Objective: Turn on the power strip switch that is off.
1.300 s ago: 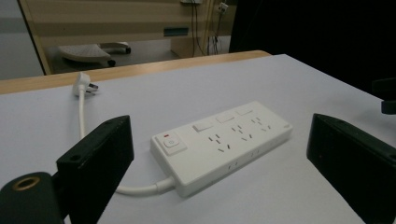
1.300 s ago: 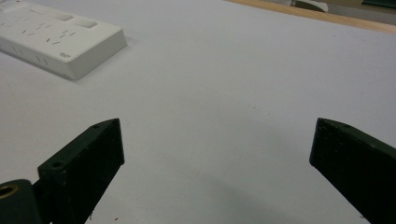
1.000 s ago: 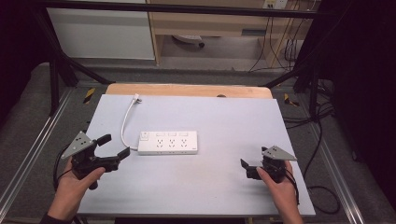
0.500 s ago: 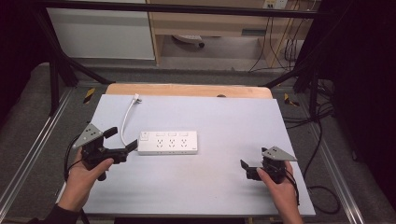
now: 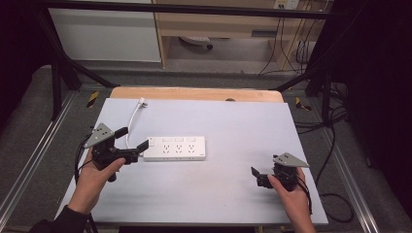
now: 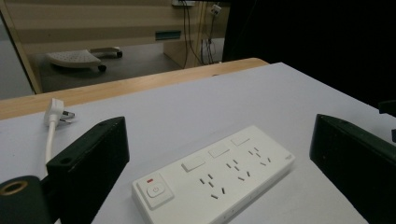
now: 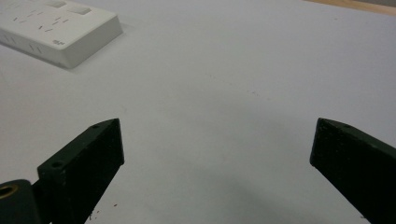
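Straddling the power strip [image 5: 176, 148] end, left tool [image 5: 132, 141] gapes released; right tool [image 5: 257, 175] gapes over bare table [image 5: 233, 121]

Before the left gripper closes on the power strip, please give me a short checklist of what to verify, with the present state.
1. Left gripper open: ok.
2. Switch end of the power strip lies between its fingers: ok.
3. Fingers already touching the strip: cannot tell.
4. White cable and plug out of the grasp: ok.
5. Right gripper open and away from the strip: ok.
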Demonstrator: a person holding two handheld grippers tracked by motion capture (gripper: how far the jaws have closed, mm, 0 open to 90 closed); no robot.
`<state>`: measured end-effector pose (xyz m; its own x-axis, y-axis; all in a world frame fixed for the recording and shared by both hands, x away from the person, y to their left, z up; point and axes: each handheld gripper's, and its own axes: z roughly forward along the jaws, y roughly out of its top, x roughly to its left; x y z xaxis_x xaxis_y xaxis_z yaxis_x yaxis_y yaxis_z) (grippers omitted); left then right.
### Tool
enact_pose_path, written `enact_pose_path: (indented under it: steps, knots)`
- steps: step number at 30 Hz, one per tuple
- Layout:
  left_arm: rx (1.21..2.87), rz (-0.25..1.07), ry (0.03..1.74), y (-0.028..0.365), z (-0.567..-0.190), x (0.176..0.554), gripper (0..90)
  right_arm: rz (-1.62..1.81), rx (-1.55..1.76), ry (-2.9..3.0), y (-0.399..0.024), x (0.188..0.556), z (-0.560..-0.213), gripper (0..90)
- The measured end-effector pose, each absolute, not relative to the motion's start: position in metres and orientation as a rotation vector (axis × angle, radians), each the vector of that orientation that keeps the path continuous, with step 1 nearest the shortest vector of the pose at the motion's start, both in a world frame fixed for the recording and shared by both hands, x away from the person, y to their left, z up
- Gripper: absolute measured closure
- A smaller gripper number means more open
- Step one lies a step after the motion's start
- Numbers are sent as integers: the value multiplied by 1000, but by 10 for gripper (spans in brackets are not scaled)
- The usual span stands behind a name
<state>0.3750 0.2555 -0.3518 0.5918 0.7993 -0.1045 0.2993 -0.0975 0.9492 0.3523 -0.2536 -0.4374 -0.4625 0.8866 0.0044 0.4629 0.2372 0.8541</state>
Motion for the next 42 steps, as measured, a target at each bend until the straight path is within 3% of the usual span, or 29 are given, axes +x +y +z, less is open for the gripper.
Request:
enact_pose_path:
  steps: [13,42]
  knots:
    - [1665,536,911,245,-349,390,54,1248,1344,1995,-259,351,-439,37]
    - [1730,525,918,215,-360,419,65,1139,1231,2070,-252,350,-439,49]
